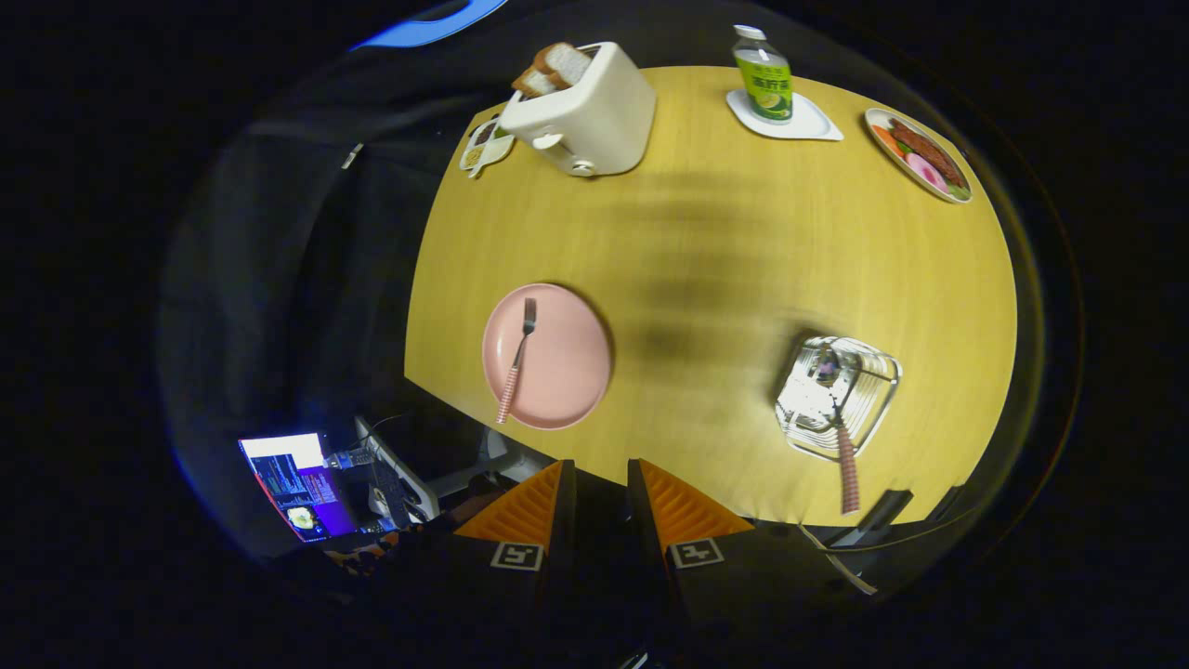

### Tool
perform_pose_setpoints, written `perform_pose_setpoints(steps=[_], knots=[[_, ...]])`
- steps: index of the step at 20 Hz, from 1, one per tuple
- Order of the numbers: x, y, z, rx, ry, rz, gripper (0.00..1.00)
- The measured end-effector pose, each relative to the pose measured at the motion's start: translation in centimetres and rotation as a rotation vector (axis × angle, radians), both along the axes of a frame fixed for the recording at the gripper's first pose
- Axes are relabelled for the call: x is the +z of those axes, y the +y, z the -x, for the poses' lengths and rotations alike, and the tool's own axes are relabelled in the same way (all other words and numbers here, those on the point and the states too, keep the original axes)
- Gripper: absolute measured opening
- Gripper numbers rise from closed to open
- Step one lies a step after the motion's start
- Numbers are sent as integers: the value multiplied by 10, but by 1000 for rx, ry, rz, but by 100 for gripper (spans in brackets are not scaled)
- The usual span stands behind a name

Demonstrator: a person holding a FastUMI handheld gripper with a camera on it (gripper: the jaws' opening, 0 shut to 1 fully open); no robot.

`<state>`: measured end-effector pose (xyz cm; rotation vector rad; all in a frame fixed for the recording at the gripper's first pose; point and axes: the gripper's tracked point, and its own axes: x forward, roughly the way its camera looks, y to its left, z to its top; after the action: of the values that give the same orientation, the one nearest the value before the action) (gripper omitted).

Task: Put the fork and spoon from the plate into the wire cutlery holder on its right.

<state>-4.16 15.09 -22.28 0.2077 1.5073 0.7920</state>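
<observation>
Halfway there, by the look of it: the spoon (846,465) stands in the wire cutlery holder (839,395), well to the right of the pink plate (547,357), handle leaning out over its rim. The fork (516,358) lies alone on the plate. The gripper (602,483) hangs high above, fingers narrowly parted, holding nothing. The next move calls for dropping over the fork's handle.
</observation>
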Motion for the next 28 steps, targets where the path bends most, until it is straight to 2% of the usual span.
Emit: perform_pose_setpoints(steps=[4,9,12,20,25,28], knots=[[-8,70,31,62,40,-31,35],[-40,143,53,39,107,-27,37],[-68,172,53,17,98,17,37],[-127,205,55,-39,102,115,37],[-152,216,65,-49,118,149,37],[-159,222,64,-82,137,139,38]])
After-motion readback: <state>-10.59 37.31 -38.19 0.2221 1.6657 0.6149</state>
